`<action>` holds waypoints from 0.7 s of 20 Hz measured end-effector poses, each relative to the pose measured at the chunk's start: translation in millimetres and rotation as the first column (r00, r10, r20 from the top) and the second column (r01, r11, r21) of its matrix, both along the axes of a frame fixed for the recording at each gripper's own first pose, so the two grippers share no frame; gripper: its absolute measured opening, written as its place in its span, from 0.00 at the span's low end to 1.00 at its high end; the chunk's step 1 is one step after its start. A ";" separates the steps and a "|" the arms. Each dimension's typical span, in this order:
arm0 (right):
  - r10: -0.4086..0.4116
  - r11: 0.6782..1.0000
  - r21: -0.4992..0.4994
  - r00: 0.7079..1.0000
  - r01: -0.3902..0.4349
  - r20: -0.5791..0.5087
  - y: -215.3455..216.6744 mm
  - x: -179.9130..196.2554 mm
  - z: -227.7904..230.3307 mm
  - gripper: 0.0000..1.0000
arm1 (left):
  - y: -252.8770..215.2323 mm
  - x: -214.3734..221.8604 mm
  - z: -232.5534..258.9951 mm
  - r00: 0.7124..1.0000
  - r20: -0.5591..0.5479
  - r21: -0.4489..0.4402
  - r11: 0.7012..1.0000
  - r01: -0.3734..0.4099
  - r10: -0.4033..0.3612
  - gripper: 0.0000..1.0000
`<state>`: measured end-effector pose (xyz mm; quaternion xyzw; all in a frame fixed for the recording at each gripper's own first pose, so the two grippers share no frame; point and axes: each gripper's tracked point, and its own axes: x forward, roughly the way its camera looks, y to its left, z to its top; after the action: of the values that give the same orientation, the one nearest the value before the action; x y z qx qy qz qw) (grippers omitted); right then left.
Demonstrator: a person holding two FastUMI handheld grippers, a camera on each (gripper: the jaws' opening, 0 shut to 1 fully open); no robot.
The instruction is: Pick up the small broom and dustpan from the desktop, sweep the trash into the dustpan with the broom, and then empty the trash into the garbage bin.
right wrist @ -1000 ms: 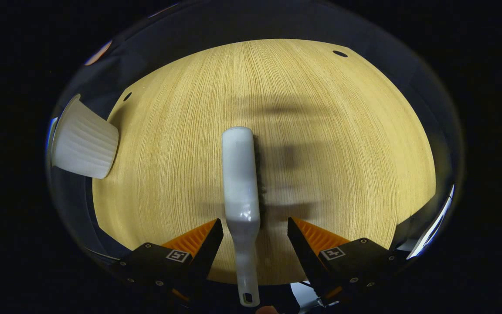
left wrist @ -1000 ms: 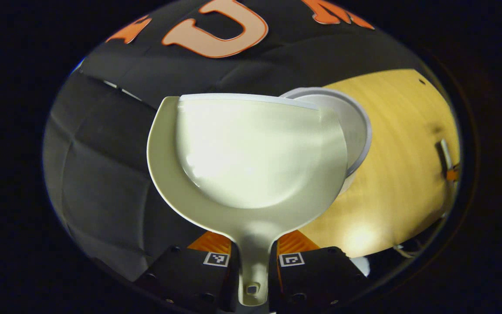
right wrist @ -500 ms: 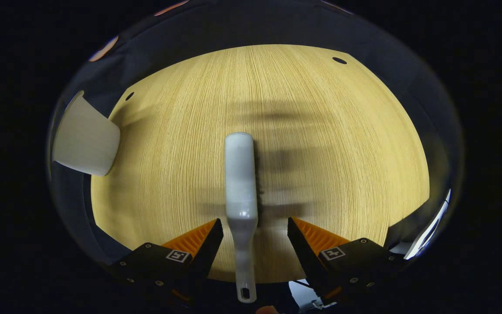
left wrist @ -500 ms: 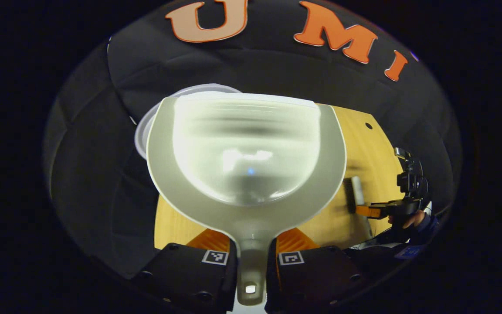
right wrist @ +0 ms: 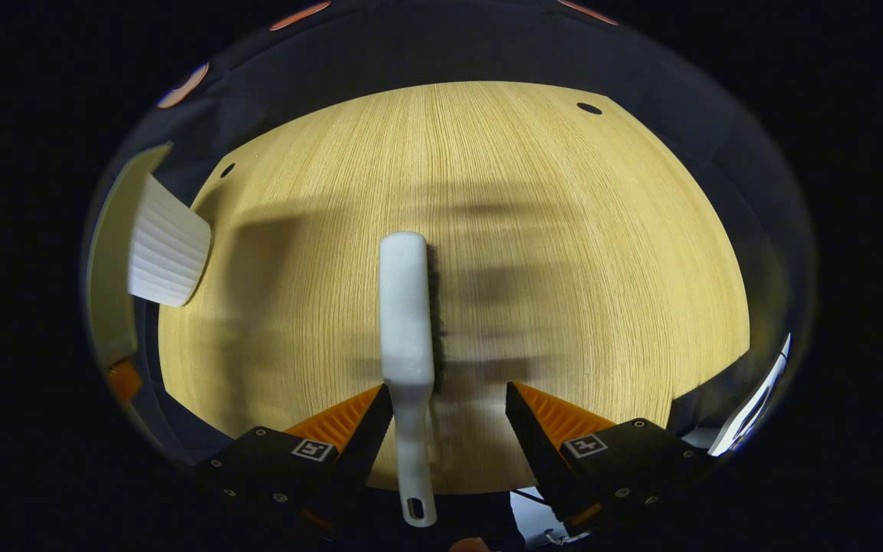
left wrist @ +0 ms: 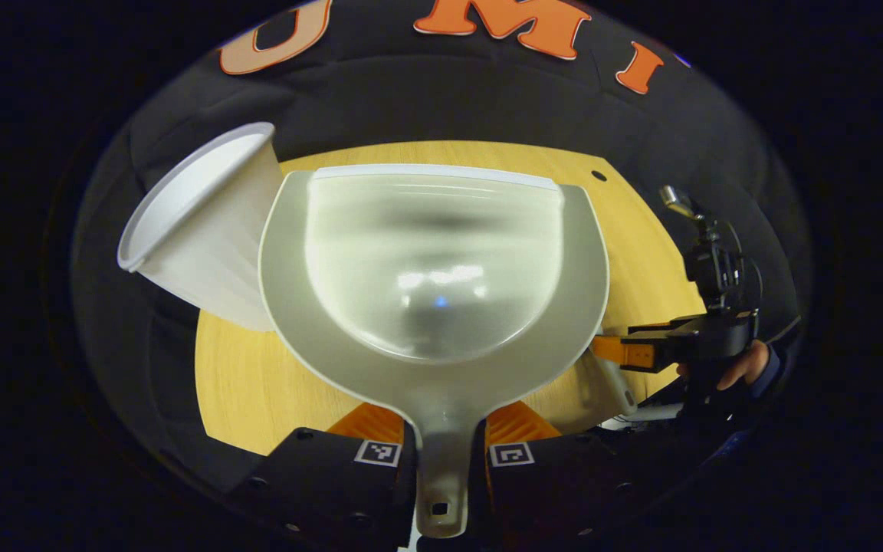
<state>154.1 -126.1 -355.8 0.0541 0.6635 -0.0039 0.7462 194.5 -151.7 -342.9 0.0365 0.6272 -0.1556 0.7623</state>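
A small white plastic broom (right wrist: 406,314) lies on the light wooden surface (right wrist: 564,253), its handle pointing back between the spread fingers of the right gripper (right wrist: 448,418). The left finger is right beside the handle. A white ribbed plastic bin (right wrist: 167,249) sits at the far left.

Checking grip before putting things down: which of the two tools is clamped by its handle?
The dustpan: the left gripper pinches its handle. The broom lies between the right gripper's spread fingers.
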 end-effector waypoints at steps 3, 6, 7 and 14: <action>0.015 1.000 -0.003 1.000 -0.015 -0.003 3.6 -1.6 -2.0 0.93 | -19.0 -21.8 -42.4 0.993 -0.111 0.022 0.999 -0.028 0.030 0.28; 0.034 0.999 0.001 0.999 -0.034 -0.002 5.2 -4.3 0.1 0.93 | -32.7 -37.5 -70.8 0.979 -0.199 0.044 0.999 -0.026 0.034 0.28; 0.039 0.999 -0.001 0.999 -0.039 -0.002 5.4 -5.1 -0.4 0.93 | -33.9 -44.3 -73.1 0.973 -0.225 0.047 0.998 -0.032 0.042 0.28; 0.058 0.998 0.004 0.998 -0.058 -0.005 10.4 -6.0 -2.4 0.93 | -35.0 -48.0 -98.0 0.953 -0.282 0.088 0.992 -0.086 0.108 0.28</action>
<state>148.1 -115.6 -358.2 0.0363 0.6665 0.0186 0.7444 146.5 -186.7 -440.9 0.0110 0.7372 -0.0981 0.6685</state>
